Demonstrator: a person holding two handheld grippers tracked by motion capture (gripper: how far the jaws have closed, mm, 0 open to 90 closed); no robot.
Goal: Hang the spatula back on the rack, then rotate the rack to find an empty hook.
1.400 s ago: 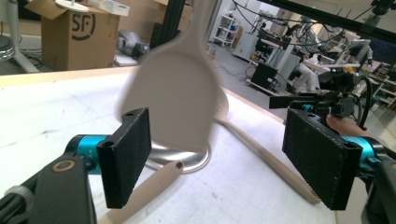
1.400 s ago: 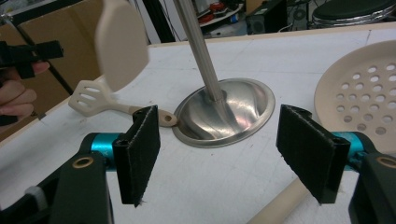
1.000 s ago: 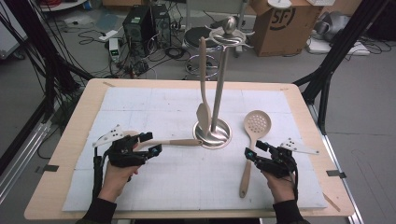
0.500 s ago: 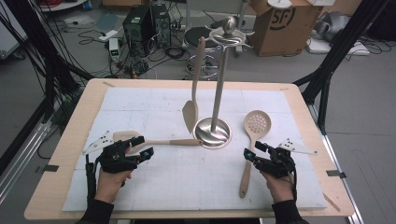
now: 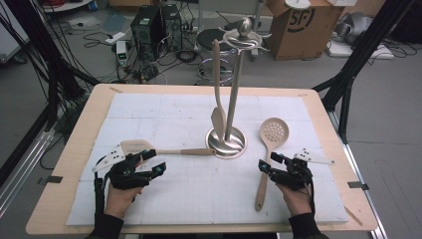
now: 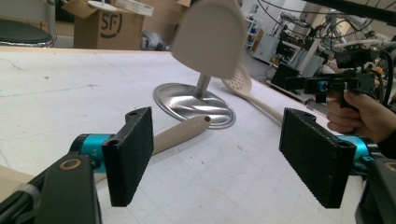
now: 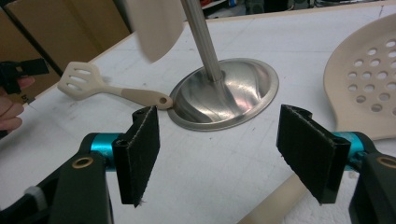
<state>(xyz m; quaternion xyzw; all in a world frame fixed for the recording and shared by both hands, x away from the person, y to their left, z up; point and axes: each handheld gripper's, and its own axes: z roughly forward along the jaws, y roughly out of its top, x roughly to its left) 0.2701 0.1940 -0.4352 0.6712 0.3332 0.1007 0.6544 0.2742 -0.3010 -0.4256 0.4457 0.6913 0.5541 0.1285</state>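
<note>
Even, soft overhead light keeps shadows faint. The round polished steel stand base (image 7: 223, 95) shows bright glare streaks. The hanging cream silicone spatula blade (image 7: 156, 25) is motion-blurred in the right gripper view; backgrounds there look soft.

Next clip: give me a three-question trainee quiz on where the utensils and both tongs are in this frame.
1. True or false: the spatula hanging on the stand rests flat on the table.
2. Which utensil lies nearest the right tongs? A) slotted turner B) skimmer spoon C) hanging spatula
3. Fill in: the jaws of the left tongs are ____, with nothing between them.

Key: 1. False; it hangs from the top of the stand, with its blade above the base. 2. B; its handle runs just left of those tongs. 3. Open; the right tongs are open too.
</note>
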